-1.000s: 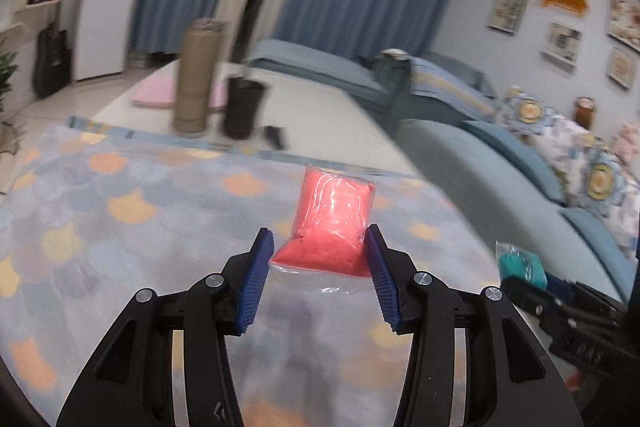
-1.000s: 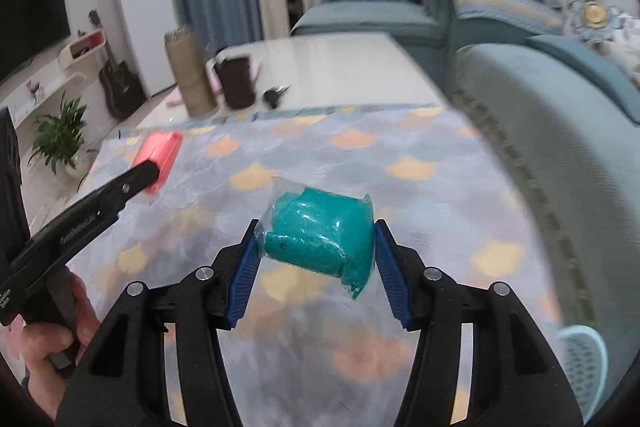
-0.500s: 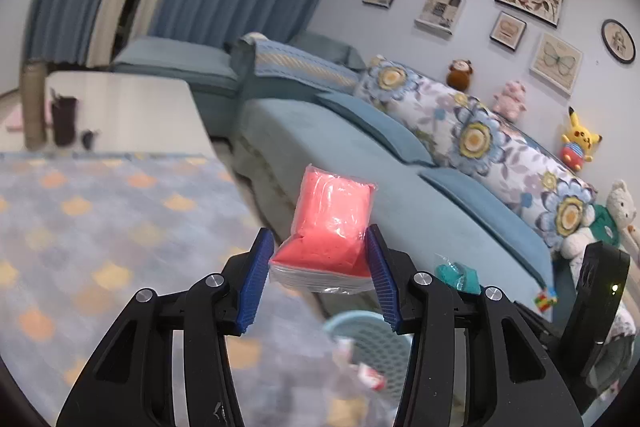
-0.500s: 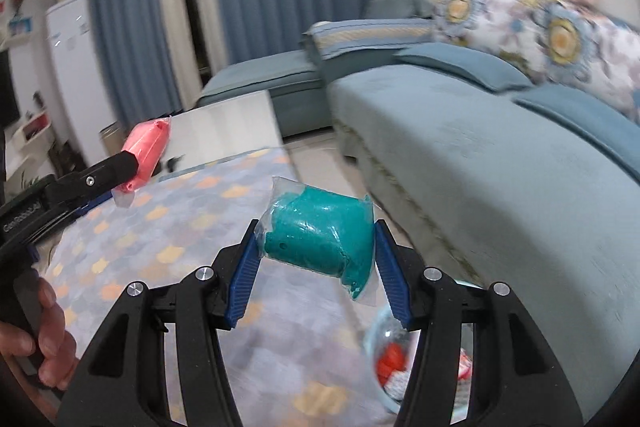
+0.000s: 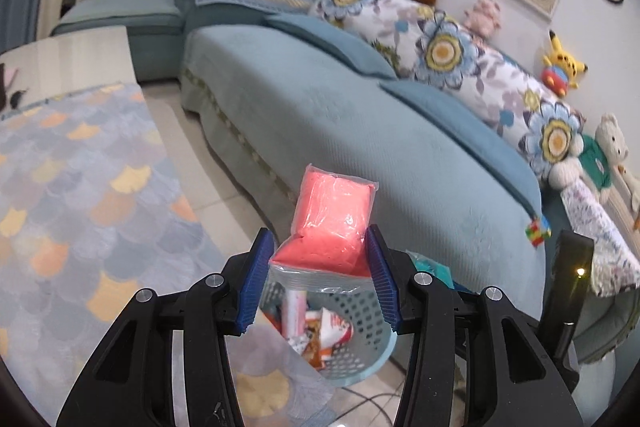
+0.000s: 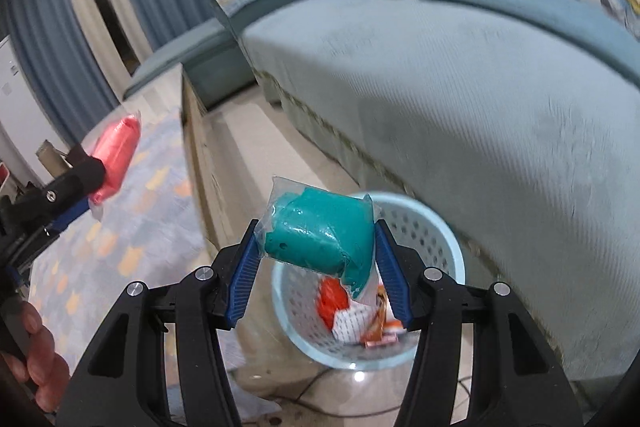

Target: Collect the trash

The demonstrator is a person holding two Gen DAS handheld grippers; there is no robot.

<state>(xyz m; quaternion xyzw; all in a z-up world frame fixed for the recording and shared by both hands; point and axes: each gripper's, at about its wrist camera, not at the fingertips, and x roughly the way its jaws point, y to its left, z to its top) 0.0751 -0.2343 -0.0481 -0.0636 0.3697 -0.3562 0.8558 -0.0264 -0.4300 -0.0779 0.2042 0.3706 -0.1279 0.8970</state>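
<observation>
Left gripper clamped on a pink packet, blue pads pinching its lower sides so the sealed top sticks up and the clear plastic flap hangs down, judged a side grip to keep a soft bag from sliding out

Right gripper likewise closed on a teal packet, squeezed across its width, bag bulging above the pads and one corner drooping below

Both packets are held in the air, not resting on anything. In the right wrist view the teal one hangs right over the open mouth of the light blue perforated basket, so likely a drop position. In the left wrist view the pink one sits over the near-left rim of the same basket, less centred, probably needs a nudge right before release

Basket stands on the tile floor, in the gap between the patterned tablecloth at left and the teal sofa at right, wrappers already inside. Cushions and plush toys far right on the sofa, not involved

Risk: a light bag could catch the rim or cling to a pad when the jaws open
</observation>
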